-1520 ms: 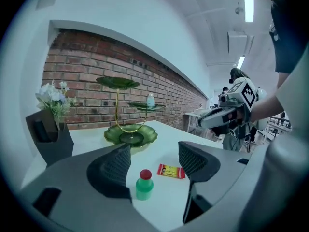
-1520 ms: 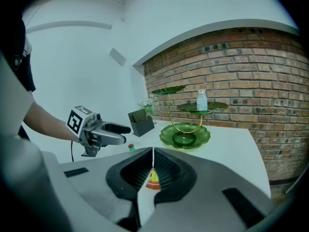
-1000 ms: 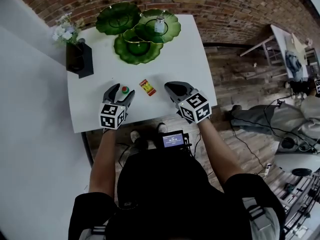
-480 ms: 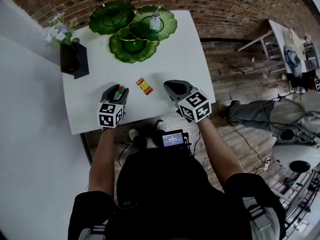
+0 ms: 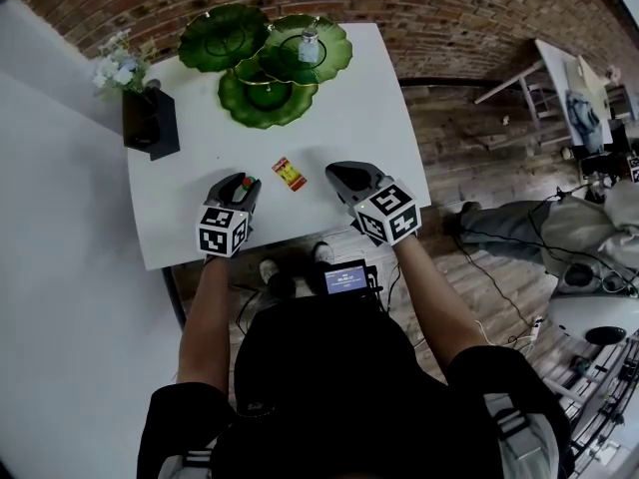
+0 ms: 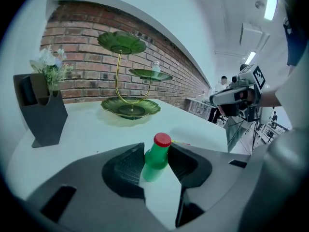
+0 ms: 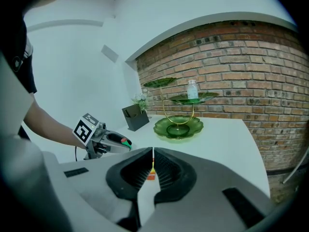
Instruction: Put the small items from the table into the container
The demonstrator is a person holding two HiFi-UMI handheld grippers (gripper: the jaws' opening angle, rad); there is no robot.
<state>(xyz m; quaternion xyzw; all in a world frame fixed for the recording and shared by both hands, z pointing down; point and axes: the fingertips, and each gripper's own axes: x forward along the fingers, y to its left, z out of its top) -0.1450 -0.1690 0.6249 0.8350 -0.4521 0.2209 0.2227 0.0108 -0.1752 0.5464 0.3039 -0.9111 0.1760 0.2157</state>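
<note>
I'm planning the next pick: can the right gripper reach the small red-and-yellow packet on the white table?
Probably yes: only bare white table lies between the right gripper and the flat red-and-yellow packet, though its jaws are shut and must open first.

Small bottle (image 6: 155,157): showing a bright green body under a red cap.
Packet (image 5: 291,174): showing red with yellow.
Tiered stand (image 5: 262,93): gleaming dark green on its leaf-patterned dishes, gold on its stem.
Table (image 5: 349,118): showing plain white.
Holder (image 5: 152,123): showing black, carrying white flowers (image 5: 118,66).
Brick wall (image 5: 449,8): showing red-brown bricks with pale mortar lines.
</note>
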